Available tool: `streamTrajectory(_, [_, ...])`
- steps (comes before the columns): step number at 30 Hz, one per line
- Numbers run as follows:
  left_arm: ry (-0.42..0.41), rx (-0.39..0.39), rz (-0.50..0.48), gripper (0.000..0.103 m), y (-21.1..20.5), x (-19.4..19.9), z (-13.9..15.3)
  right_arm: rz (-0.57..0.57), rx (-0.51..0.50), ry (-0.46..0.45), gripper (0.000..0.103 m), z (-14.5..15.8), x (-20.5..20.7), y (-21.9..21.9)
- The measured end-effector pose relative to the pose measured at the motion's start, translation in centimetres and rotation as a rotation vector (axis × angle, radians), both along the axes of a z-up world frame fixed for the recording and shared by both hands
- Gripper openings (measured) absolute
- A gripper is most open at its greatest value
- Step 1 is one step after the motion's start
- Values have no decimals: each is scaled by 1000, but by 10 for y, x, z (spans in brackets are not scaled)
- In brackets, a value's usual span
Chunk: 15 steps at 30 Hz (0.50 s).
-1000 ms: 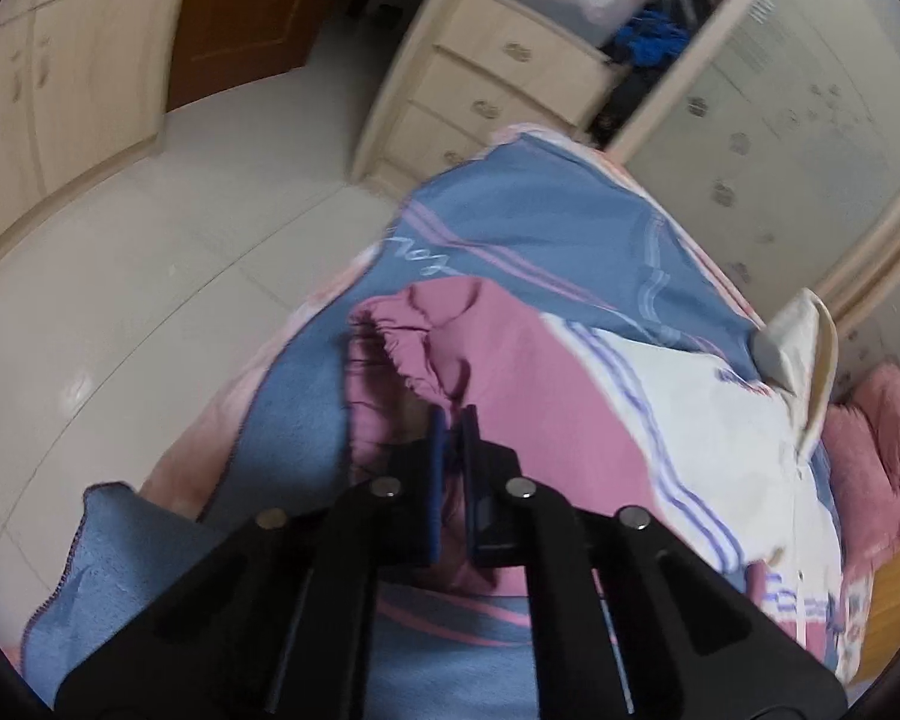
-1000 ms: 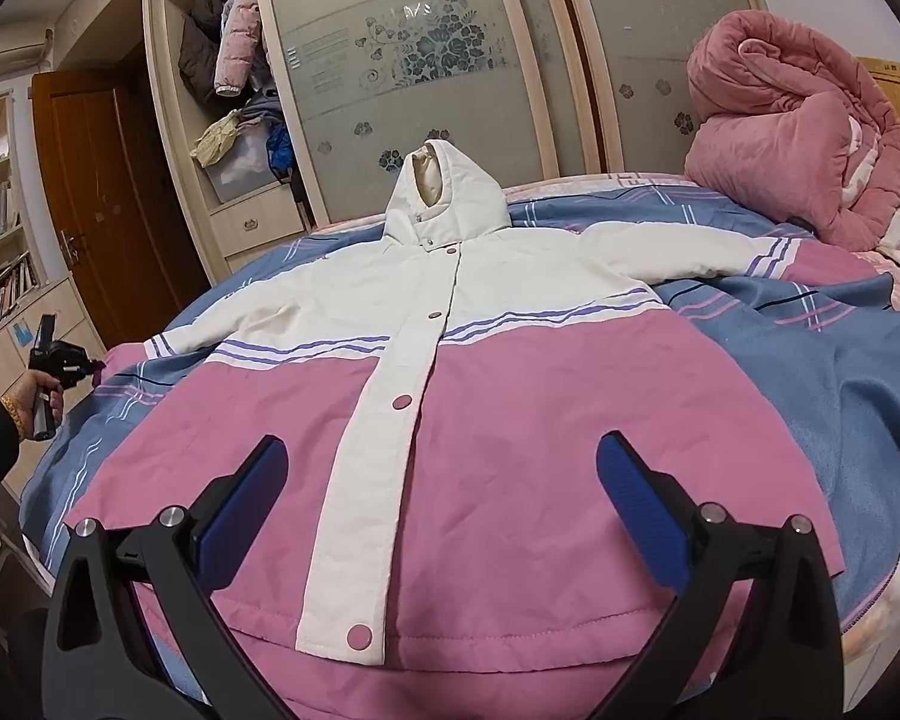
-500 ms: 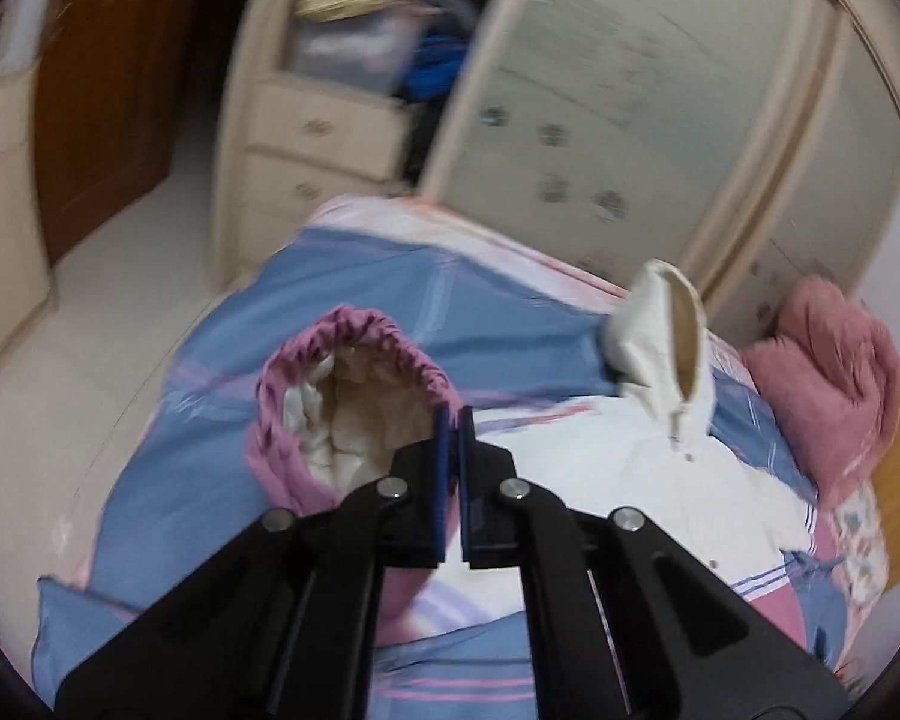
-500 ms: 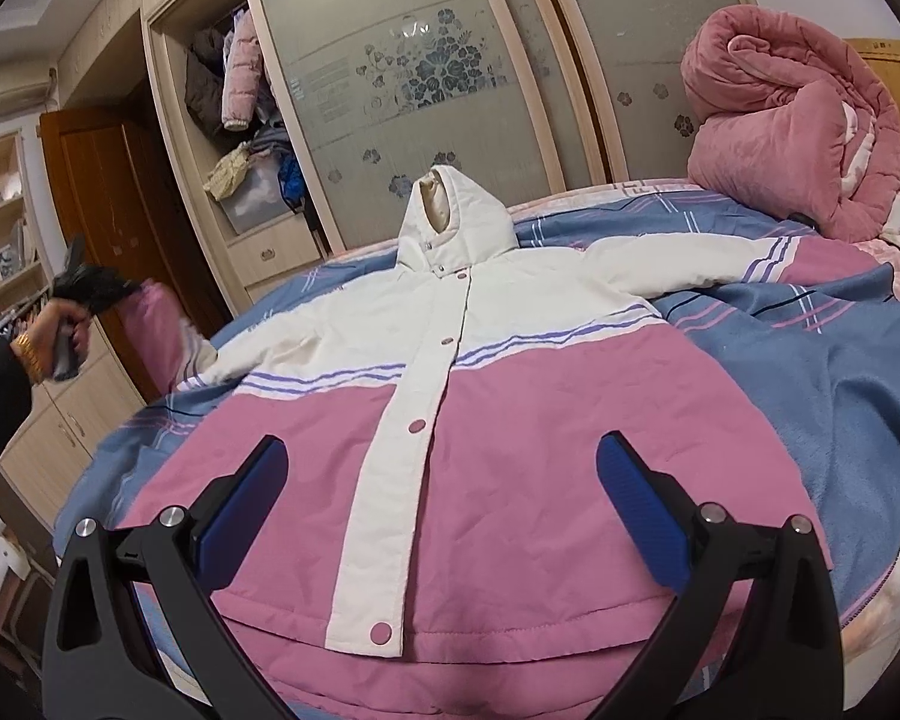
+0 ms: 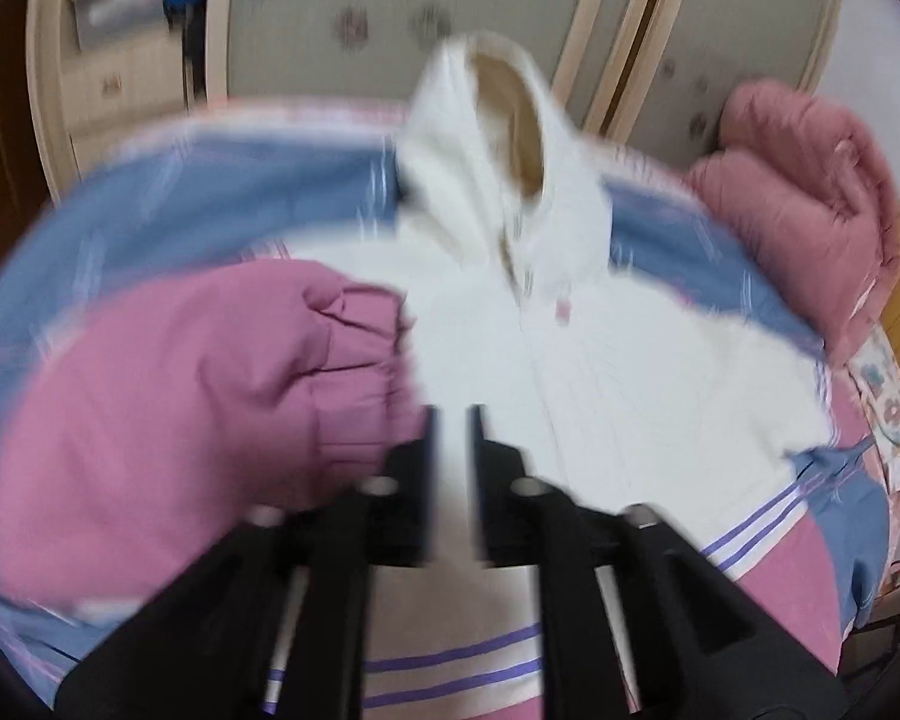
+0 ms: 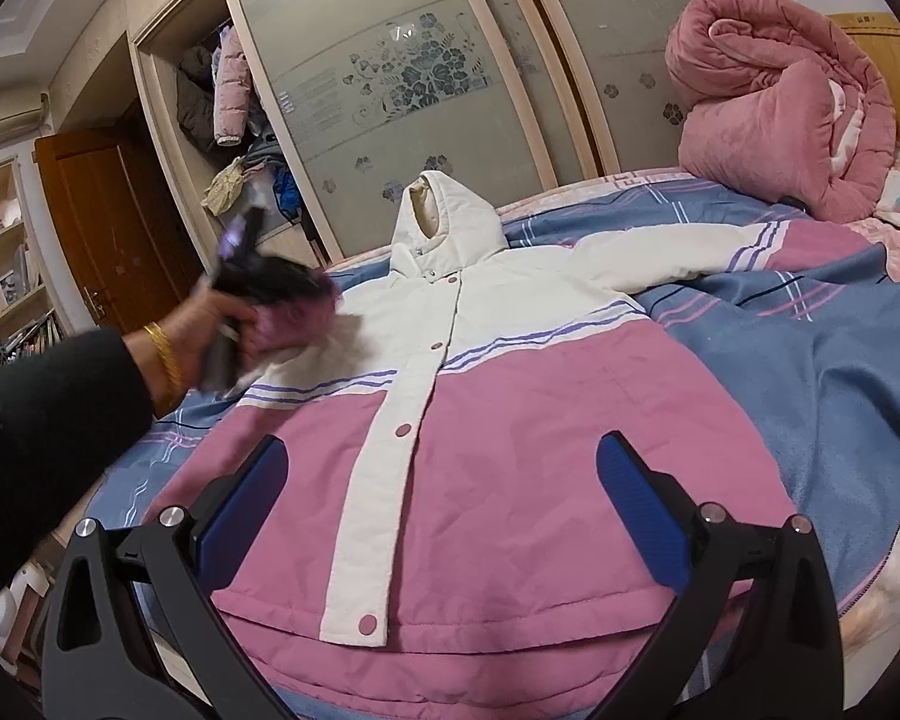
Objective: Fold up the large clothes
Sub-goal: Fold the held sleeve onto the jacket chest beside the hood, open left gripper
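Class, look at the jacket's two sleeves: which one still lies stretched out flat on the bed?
The sleeve reaching toward the rolled pink quilt lies flat. The other sleeve is folded in over the jacket's chest at the left gripper, whose jaws are opening.

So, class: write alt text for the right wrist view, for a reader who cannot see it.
A pink-and-white hooded coat lies front-up and snapped shut on a blue striped bed cover, framed by the open right tongs. At left, a hand holding the blurred left tongs carries one pink sleeve cuff over the coat's chest.
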State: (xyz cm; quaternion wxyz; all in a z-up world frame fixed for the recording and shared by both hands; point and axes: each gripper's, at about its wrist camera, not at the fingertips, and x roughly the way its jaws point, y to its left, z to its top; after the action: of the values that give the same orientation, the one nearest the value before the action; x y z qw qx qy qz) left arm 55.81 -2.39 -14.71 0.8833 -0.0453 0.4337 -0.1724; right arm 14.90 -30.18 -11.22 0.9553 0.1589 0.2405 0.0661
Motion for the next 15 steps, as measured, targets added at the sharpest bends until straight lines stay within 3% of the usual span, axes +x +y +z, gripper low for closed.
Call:
streamTrajectory(1, [9, -15, -8, 62, -3, -1, -10, 4, 2, 3, 102, 0, 0, -1])
streamTrajectory(2, [-9, -22, -12, 77, -7, -7, -16, 5, 3, 4, 102, 0, 0, -2])
streamTrajectory(5, [-120, -41, -14, 99, -18, -41, -12, 11, 5, 8, 102, 1, -1, -3])
streamTrajectory(9, [-198, -81, 71, 101, -9, -113, 16, 20, 1, 4, 102, 3, -5, -3])
streamTrajectory(13, [-274, 7, 151, 101, 7, -217, 47, 21, -18, -16, 102, 7, -12, 0])
streamTrajectory(15, [-290, 55, 112, 101, 7, -268, 57, 22, -20, -24, 102, 7, -15, 1])
